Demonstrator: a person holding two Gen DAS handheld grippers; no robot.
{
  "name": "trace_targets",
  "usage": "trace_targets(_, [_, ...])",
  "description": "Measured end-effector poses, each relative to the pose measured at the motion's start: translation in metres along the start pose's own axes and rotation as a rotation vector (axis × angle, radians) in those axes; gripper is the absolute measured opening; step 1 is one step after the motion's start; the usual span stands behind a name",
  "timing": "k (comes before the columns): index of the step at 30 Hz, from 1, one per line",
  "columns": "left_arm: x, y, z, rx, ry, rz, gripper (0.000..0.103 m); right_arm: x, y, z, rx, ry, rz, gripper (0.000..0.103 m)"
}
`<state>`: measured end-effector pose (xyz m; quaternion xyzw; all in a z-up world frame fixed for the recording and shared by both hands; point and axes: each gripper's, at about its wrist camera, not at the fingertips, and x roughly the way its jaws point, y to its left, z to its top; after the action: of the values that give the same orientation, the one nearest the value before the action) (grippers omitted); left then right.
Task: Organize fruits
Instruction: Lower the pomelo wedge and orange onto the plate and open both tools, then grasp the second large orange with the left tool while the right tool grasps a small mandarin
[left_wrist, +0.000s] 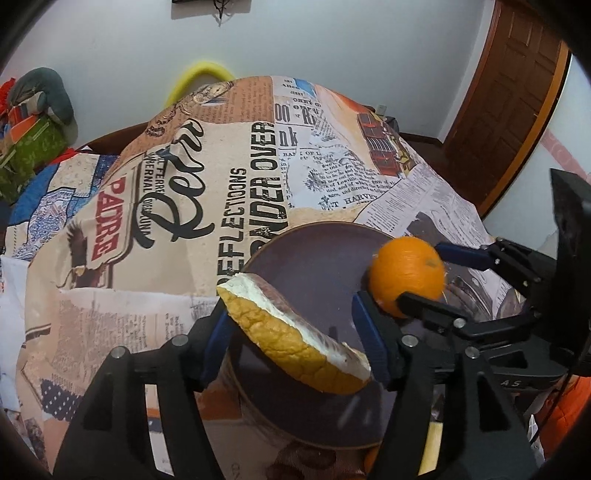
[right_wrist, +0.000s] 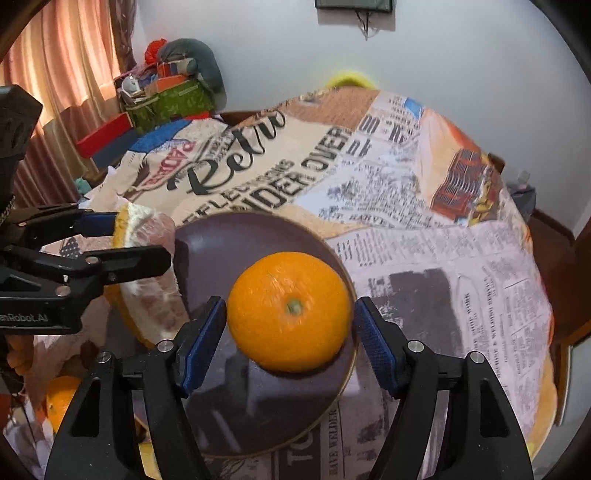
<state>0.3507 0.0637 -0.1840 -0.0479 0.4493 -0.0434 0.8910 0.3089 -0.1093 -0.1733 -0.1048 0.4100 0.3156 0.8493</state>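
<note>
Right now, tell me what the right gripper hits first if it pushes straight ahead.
The orange, sitting between the right gripper's open fingers. Past it lies the dark plate; depth is hard to judge.

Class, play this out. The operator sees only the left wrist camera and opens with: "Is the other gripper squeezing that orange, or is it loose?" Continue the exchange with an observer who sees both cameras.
Observer: It looks loose. In the right wrist view a thin gap shows between the orange and each pad of the right gripper.
Operator: Is it down on the plate?
Observer: It is over the plate, near the right rim, with a shadow beneath it. I cannot tell if it touches.
Operator: What does my slice look like from the other side?
Observer: The cut face of the slice is pale pink flesh under clear film.
</note>
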Motion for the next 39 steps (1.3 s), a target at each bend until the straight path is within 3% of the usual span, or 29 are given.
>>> trace_targets(10, [-0.037, -0.007, -0.012, -0.017, -0.015, -0.029, 0.067, -0.049, 0.008, -0.006, 0.000, -0.083, -0.041, 0.070])
trace_targets(15, [-0.053, -0.018, -0.018, 0.017, -0.013, -0.047, 0.068, -0.073, 0.009, -0.019, 0.047, -0.118, -0.038, 0.076])
trace_targets(19, [-0.060, -0.024, -0.029, 0.056, -0.018, -0.027, 0.085, -0.088, 0.013, -0.031, 0.061, -0.130, -0.057, 0.076])
trace_targets(24, [-0.059, -0.028, -0.046, 0.099, 0.023, 0.005, 0.085, -0.098, 0.014, -0.047, 0.079, -0.123, -0.065, 0.077])
trace_targets(32, [-0.085, -0.024, -0.063, 0.030, -0.027, -0.008, 0.085, -0.112, 0.016, -0.070, 0.114, -0.117, -0.081, 0.077])
trace_targets(39, [-0.103, -0.022, -0.088, -0.029, -0.076, 0.026, 0.085, -0.120, 0.027, -0.093, 0.131, -0.099, -0.086, 0.077])
